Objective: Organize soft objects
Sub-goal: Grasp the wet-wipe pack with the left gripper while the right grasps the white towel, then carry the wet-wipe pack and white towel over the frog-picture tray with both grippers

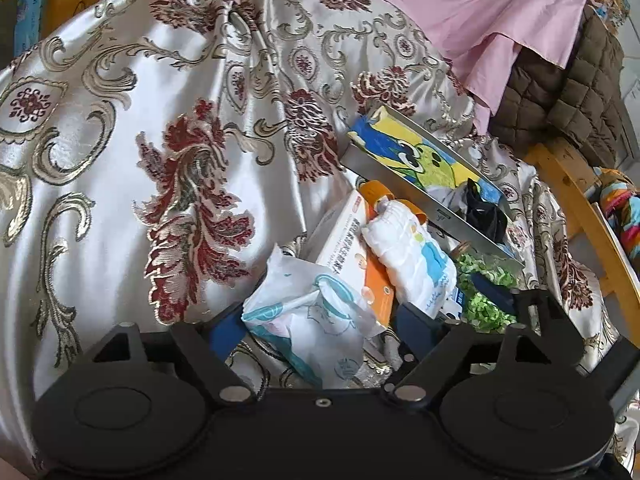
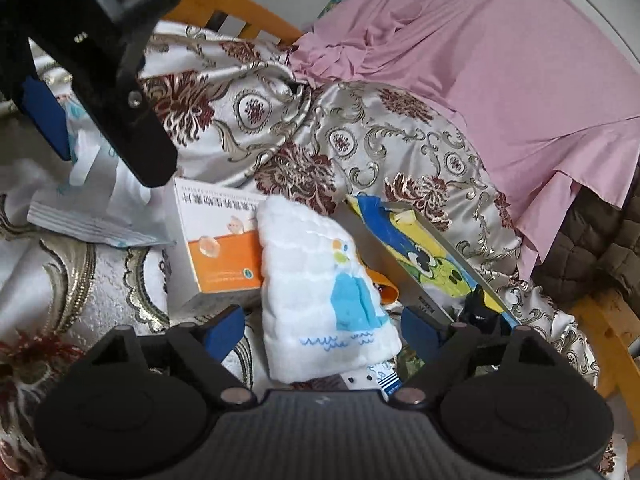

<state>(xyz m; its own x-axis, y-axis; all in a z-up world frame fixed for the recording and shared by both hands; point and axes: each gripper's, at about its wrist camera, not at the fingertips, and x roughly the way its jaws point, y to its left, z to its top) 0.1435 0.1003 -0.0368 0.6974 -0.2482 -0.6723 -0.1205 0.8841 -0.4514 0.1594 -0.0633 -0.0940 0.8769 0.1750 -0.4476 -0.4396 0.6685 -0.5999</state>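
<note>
Satin brocade, cream with dark red flowers and gold scrolls, covers the bed as one bedspread (image 1: 120,152), and one pink sheet (image 1: 480,12) lies over its far side, with one brown quilted cover (image 1: 568,92) beyond that; on the brocade sits a small heap, counted as one white plastic packet with teal print (image 1: 312,312), one orange-and-white carton (image 1: 356,252), one folded white cloth with a blue print (image 1: 416,256) and one flat box with a blue and yellow cartoon lid (image 1: 420,164); the left gripper (image 1: 320,328) stands with its two blue-padded fingers spread wide on either side of the plastic packet, and whether the pads touch it cannot be told; the right gripper (image 2: 324,328) is likewise spread wide, its two fingers either side of the folded white cloth (image 2: 320,288), which lies just beside the carton (image 2: 216,248) and the cartoon box (image 2: 424,256), not pinched; the left tool shows as one black frame at the upper left of the right wrist view.
</note>
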